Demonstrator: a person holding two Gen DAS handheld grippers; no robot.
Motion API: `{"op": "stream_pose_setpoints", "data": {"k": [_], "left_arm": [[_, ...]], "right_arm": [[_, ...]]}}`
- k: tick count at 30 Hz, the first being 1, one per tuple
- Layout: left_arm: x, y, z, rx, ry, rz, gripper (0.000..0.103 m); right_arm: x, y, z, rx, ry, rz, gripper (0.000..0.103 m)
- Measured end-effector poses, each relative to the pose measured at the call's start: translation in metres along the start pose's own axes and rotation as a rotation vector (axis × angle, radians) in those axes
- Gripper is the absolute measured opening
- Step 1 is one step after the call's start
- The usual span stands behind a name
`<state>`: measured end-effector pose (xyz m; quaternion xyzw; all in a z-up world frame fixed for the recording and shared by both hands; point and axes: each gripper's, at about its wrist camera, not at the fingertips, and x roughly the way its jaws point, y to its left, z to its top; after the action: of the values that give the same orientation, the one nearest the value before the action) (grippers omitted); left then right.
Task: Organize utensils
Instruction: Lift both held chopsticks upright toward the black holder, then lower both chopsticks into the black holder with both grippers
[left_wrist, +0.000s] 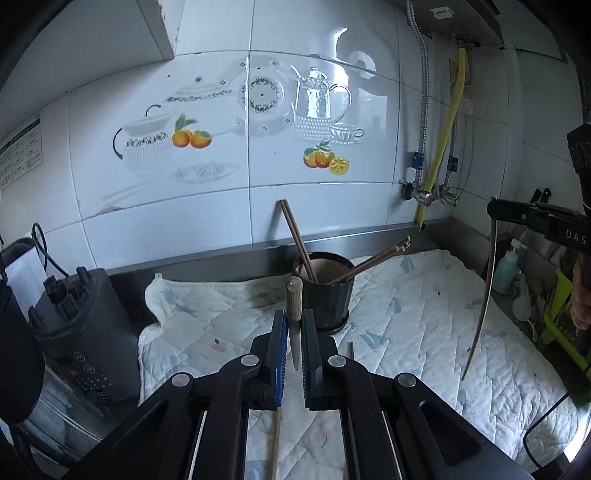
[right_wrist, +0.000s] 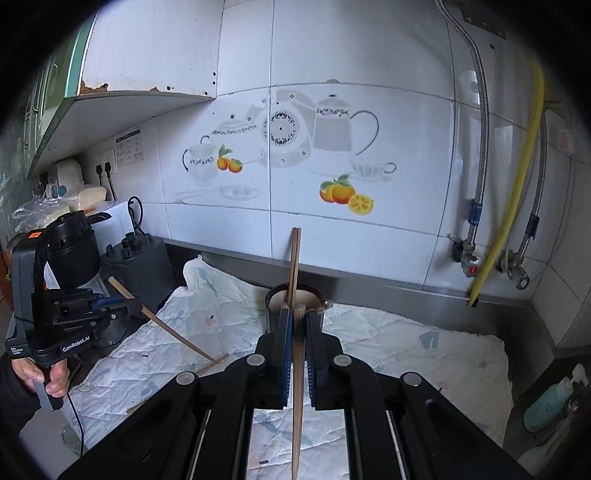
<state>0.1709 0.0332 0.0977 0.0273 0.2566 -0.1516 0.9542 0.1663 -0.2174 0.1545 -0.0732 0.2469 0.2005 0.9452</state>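
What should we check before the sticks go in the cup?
1. Left gripper is shut on a chopstick: ok.
2. Right gripper is shut on its own chopstick: ok.
3. The dark cup stands upright on the quilted cloth: ok.
4. There is room in the cup: ok, only a few chopsticks lean inside.
5. Held sticks are clear of the cloth: ok for the right one; the left one's lower end cannot tell.
6. Other sticks left to collect: not ok, at least one loose chopstick lies on the cloth.
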Motion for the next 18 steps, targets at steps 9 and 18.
{"op": "stream_pose_setpoints", "data": {"k": [9, 18], "left_arm": [[0.007, -0.016, 0.072, 0.037, -0.101, 0.000, 0.007], [0.062, -0.025, 0.133, 0.049, -0.118, 0.000, 0.007]], "right_arm": [[-0.020, -0.011, 0.067, -0.054, -0.123, -0.060, 0.009], [0.000, -0.025, 0.127, -0.064, -0.219, -0.080, 0.009]]}}
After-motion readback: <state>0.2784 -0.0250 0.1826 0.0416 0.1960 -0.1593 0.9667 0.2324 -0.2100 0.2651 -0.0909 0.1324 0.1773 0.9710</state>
